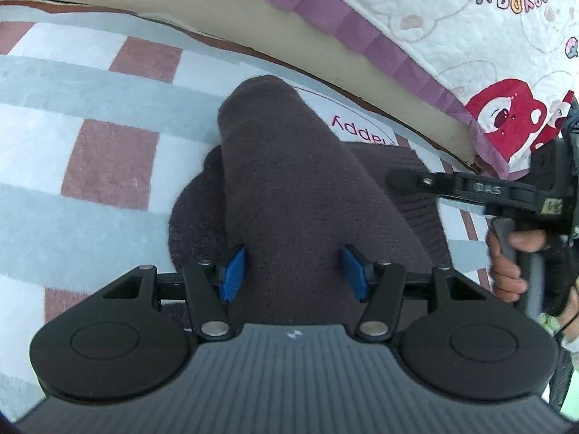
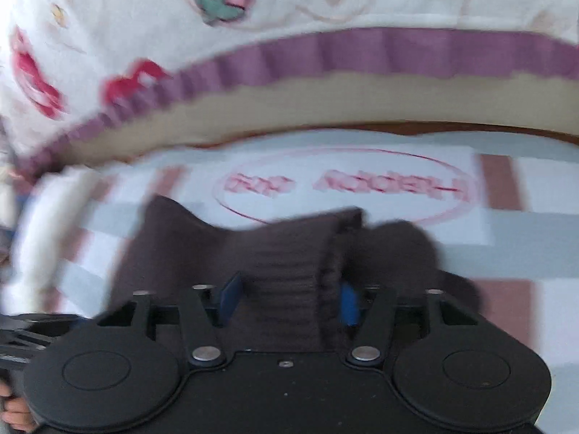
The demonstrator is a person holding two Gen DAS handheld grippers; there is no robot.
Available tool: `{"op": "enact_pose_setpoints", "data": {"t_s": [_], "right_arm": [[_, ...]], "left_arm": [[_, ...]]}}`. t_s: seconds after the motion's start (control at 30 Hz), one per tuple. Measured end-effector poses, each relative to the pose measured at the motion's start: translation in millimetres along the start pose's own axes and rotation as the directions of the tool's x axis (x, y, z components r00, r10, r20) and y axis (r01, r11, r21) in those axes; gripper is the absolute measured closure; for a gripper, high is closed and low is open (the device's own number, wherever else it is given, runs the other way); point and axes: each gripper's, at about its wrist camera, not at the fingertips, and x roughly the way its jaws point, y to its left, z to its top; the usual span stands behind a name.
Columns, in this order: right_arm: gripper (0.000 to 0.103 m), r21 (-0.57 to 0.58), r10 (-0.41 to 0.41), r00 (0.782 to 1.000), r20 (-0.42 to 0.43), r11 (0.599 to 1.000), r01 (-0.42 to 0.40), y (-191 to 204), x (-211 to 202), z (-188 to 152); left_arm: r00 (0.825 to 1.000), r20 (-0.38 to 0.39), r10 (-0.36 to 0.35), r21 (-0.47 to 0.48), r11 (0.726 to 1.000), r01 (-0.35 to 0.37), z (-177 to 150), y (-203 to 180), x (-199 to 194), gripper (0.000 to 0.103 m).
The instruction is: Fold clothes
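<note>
- The dark brown fuzzy knitted garment (image 1: 289, 188) is seen lying on the checked white, grey and dusty-pink plush blanket (image 1: 90, 108), partly covering a red oval printed logo (image 2: 343, 184).
- A long sleeve-like roll of the garment runs between the blue pads of the left claw (image 1: 293, 271), whose jaws stand about half open. They appear to bracket the roll, but whether it is pinched cannot be told, so it could slide free if lifted.
- The ribbed hem (image 2: 286, 275) is seen between the pads of the right claw (image 2: 287, 298). The view is badly smeared, so a firm hold cannot be confirmed, and a fast sweep could shed the hem or skew the fold.
- The thick, fuzzy knit is judged likely to bunch and spring back unless it is pressed flat.
- The blanket itself could be dragged along with the garment.
- Beyond a beige strip (image 1: 253, 25), a white quilted cover with strawberry and bear prints and a purple frilled edge (image 1: 452, 18) is seen.
</note>
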Motion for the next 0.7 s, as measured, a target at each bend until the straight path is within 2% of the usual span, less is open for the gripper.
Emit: {"op": "enact_pose_setpoints", "data": {"t_s": [0.03, 0.1, 0.13, 0.2, 0.23, 0.27, 0.33, 0.37, 0.4, 0.43, 0.53, 0.6, 0.63, 0.67, 0.7], "right_arm": [[0.093, -0.034, 0.009, 0.999, 0.054, 0.999, -0.007, 3, -3, -4], [0.093, -0.095, -0.011, 0.972, 0.236, 0.995, 0.034, 18, -36, -13], [0.094, -0.104, -0.017, 0.948, 0.317, 0.993, 0.053, 25, -56, -18], [0.094, -0.119, -0.026, 0.881, 0.472, 0.989, 0.093, 39, -96, -27], [0.095, -0.117, -0.050, 0.888, 0.456, 0.986, 0.115, 35, -99, -26], [0.094, -0.078, -0.108, 0.907, 0.407, 0.985, 0.152, 24, -92, -24], [0.094, -0.003, -0.200, 0.941, 0.274, 0.978, 0.209, -2, -72, -20], [0.094, 0.036, -0.244, 0.946, 0.211, 0.970, 0.242, -14, -60, -21], [0.093, 0.065, -0.285, 0.942, 0.180, 0.959, 0.277, -24, -50, -26], [0.093, 0.063, -0.278, 0.947, 0.161, 0.960, 0.272, -29, -44, -32], [0.090, 0.051, -0.286, 0.941, 0.182, 0.958, 0.281, -31, -41, -38], [0.087, 0.117, -0.254, 0.947, 0.195, 0.965, 0.234, -38, -44, -36], [0.077, 0.219, -0.193, 0.958, 0.210, 0.965, 0.146, -48, -50, -37], [0.075, 0.322, -0.131, 0.964, 0.232, 0.945, 0.051, -59, -57, -39], [0.073, 0.418, -0.071, 0.963, 0.260, 0.907, -0.046, -70, -63, -40]], "left_arm": [[1.000, 0.009, -0.002, 0.010, 1.000, 0.002, 0, -1, -1, 0.048], [0.999, 0.034, -0.002, 0.037, 0.999, 0.001, -1, -5, -5, 0.048], [0.999, 0.044, -0.009, 0.054, 0.999, 0.006, -1, -7, -6, 0.048], [0.998, 0.064, -0.025, 0.088, 0.996, 0.019, -2, -12, -9, 0.048], [0.998, 0.059, -0.027, 0.093, 0.995, 0.022, -2, -13, -7, 0.048], [0.998, 0.053, -0.030, 0.097, 0.995, 0.025, -2, -14, -5, 0.048], [0.999, 0.040, -0.028, 0.095, 0.995, 0.024, -3, -13, -2, 0.047], [0.999, 0.034, -0.026, 0.093, 0.995, 0.023, -3, -13, 0, 0.046], [0.999, 0.028, -0.025, 0.092, 0.996, 0.023, -4, -12, 1, 0.046], [0.999, 0.021, -0.024, 0.090, 0.996, 0.022, -5, -11, 3, 0.046], [1.000, 0.009, -0.028, 0.083, 0.996, 0.027, -5, -9, 5, 0.046], [0.999, 0.008, -0.033, 0.068, 0.997, 0.032, -4, -6, 5, 0.046], [0.999, 0.006, -0.034, 0.062, 0.998, 0.034, -4, -5, 5, 0.046], [0.999, 0.004, -0.034, 0.058, 0.998, 0.033, -4, -5, 5, 0.046], [0.999, 0.003, -0.034, 0.056, 0.998, 0.033, -4, -5, 6, 0.046]]}}
